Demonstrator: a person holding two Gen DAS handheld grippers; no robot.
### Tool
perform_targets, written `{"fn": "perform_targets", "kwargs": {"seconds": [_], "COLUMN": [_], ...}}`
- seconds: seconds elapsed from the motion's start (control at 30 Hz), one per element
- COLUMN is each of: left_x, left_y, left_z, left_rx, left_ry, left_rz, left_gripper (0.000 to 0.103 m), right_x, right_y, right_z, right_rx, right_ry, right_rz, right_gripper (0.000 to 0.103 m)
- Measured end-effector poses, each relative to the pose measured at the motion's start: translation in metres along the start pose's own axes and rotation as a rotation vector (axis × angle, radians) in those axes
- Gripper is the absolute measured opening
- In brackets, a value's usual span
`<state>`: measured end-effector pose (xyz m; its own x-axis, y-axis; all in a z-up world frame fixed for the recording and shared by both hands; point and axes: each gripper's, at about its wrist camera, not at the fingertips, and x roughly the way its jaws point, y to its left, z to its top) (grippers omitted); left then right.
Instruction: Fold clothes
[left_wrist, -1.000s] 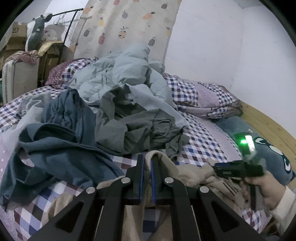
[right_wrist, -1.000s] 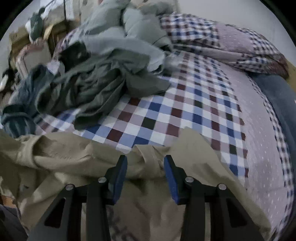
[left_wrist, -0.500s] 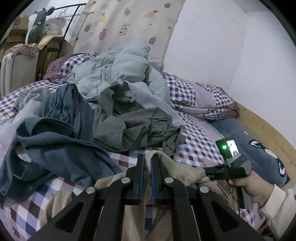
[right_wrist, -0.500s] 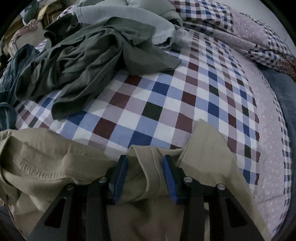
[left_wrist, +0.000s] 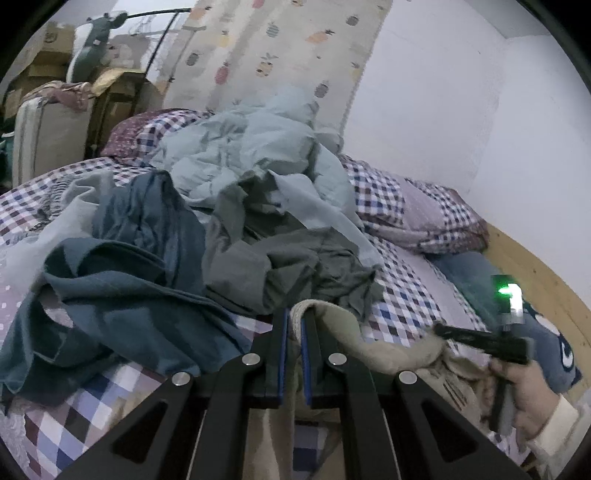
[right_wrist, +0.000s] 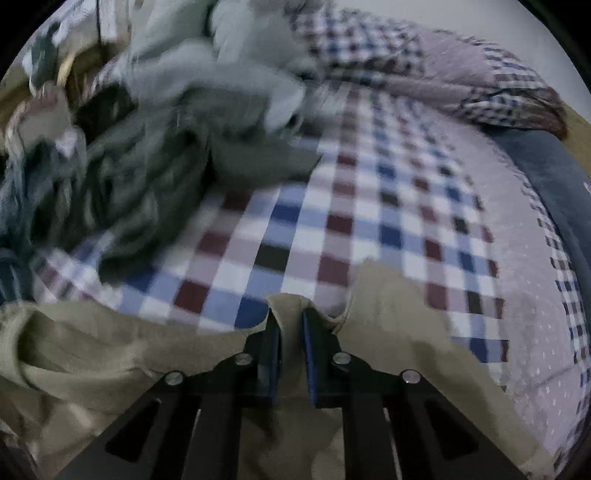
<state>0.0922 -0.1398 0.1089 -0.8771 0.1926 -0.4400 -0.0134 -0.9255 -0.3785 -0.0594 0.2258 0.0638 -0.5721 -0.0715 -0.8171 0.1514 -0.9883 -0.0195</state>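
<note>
A beige garment (left_wrist: 369, 343) lies crumpled at the near edge of the checked bed sheet (right_wrist: 332, 221). My left gripper (left_wrist: 294, 328) is shut on a rolled edge of it, which sticks up between the blue pads. In the right wrist view the same beige garment (right_wrist: 388, 325) spreads under my right gripper (right_wrist: 290, 325). Its jaws are closing, and a raised fold of the cloth is pinched between them. From the left wrist view the right gripper (left_wrist: 443, 330) shows at the right, held by a hand (left_wrist: 528, 387) and pointing into the beige cloth.
A heap of clothes covers the far half of the bed: a dark teal garment (left_wrist: 122, 295), a grey-green one (left_wrist: 295, 258) and a pale blue quilt (left_wrist: 258, 147). A checked pillow (left_wrist: 424, 218) and a blue plush cushion (left_wrist: 554, 343) lie by the wooden bed frame (left_wrist: 535, 266).
The right gripper's jaws have come together on a fold of the beige garment that lay loosely between them. The right view has shifted and blurred. The left gripper has kept its grip.
</note>
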Motion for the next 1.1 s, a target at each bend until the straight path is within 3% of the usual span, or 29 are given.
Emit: {"fn": "perform_targets", "kwargs": {"seconds": [0.37,0.5,0.63,0.73,0.9,1.1], "left_x": [-0.027,-0.028,-0.023,-0.022,-0.02,-0.017], "left_y": [0.024,0.028,0.036,0.042,0.044,0.042], "left_z": [0.018,0.016,0.011,0.008,0.003,-0.001], "left_rx": [-0.077,-0.08,-0.093,-0.099,-0.079,-0.038], "left_ry": [-0.152,-0.154,-0.124,-0.113,-0.096,-0.09], "left_rz": [0.067,0.102,0.138,0.161,0.189,0.23], "left_gripper": [0.006,0.006,0.006,0.006,0.006,0.006], "right_x": [-0.14,-0.194,-0.235,-0.239,-0.208,-0.186], "right_y": [-0.022,-0.015,0.007,0.028,0.064,0.09], "right_z": [0.011,-0.013,-0.061,-0.109,-0.177,-0.206], "right_rx": [0.178,0.194,0.182,0.183,0.158,0.057], "right_ry": [-0.326,-0.414,-0.467,-0.43,-0.273,-0.158], "right_rz": [0.113,0.164,0.189,0.216,0.247,0.257], "right_gripper": [0.01,0.01,0.011,0.011,0.011,0.014]}}
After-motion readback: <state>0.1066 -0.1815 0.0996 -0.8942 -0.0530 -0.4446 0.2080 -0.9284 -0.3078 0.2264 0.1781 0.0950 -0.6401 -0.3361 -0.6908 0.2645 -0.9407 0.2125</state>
